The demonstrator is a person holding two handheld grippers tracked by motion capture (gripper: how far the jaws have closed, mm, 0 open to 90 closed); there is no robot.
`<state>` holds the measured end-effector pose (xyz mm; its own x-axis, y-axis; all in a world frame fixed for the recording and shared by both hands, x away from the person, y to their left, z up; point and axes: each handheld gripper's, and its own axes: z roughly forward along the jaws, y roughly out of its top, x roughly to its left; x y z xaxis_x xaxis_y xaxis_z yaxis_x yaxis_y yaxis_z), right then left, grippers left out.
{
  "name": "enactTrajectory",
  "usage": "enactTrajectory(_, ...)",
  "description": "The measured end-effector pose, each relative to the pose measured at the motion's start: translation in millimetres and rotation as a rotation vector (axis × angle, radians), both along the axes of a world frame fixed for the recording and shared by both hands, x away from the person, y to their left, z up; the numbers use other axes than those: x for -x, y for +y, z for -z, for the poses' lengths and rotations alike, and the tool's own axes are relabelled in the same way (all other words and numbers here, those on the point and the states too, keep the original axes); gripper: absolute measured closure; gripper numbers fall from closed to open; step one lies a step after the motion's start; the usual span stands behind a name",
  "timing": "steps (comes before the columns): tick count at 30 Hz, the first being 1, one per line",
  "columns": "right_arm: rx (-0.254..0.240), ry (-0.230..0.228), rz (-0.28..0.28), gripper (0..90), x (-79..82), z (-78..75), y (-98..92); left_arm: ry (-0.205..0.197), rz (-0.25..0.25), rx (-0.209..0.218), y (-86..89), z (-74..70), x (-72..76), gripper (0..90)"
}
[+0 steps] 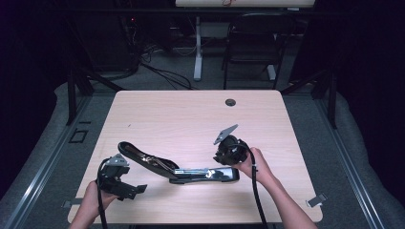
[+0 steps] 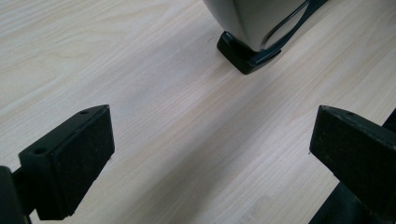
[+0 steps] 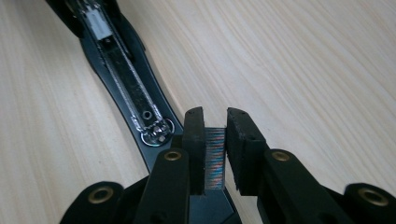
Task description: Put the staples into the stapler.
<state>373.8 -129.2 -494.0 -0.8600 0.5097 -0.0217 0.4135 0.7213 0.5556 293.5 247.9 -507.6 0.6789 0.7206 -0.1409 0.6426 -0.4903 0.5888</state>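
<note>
Nearest you, your left hand (image 1: pixel 95 198) sits at the table's (image 1: pixel 191 114) front-left edge with the left gripper (image 1: pixel 125 190) low over the wood. Jaws wide apart, nothing between them. In the left gripper view bare tabletop (image 2: pixel 177 140) lies between the two pads (image 2: pixel 84 163), and the stapler's (image 2: pixel 247 46) black foot rests on the wood further ahead.

To the right, your right hand (image 1: pixel 258 164) holds the right gripper (image 1: pixel 228 162) tipped down at the stapler's (image 1: pixel 191 171) right end. In the right gripper view the jaws stand narrow, pads (image 3: pixel 194 140) pressed on a strip of staples (image 3: pixel 215 158): thin, silvery, edge-on, with a faint rainbow sheen. The strip is upright in the grip, directly over the stapler's base (image 3: pixel 205 210).

The stapler lies opened out flat on the near half of the table, between your two grippers. Its base runs level toward the right gripper; the top arm (image 1: pixel 138 157) angles away up-left, its far end near the left gripper. In the right gripper view the open magazine channel (image 3: pixel 126 84) faces up, metal rails bright, a white pusher block (image 3: pixel 100 25) at the far end and a round rivet (image 3: pixel 156 133) just left of the pads.

Farther out: bare wood, then a grommet hole (image 1: pixel 230 102) near the back edge. Beyond the table, a chair (image 1: pixel 253 43) and a desk leg (image 1: pixel 197 47) on grey floor.
</note>
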Motion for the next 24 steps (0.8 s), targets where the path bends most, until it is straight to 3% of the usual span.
enactTrajectory(10, -0.024, -0.004, -0.065, 78.5, 2.6, -3.1, 4.3, 0.009, -0.006, 0.01, 0.9, 1.8, -2.2, 0.1)
enactTrajectory(24, -0.02, -0.009, -0.139, 78.5, -0.4, -9.9, 14.6, 0.001, -0.003, 0.015, 1.4, 1.4, -2.4, 0.1)
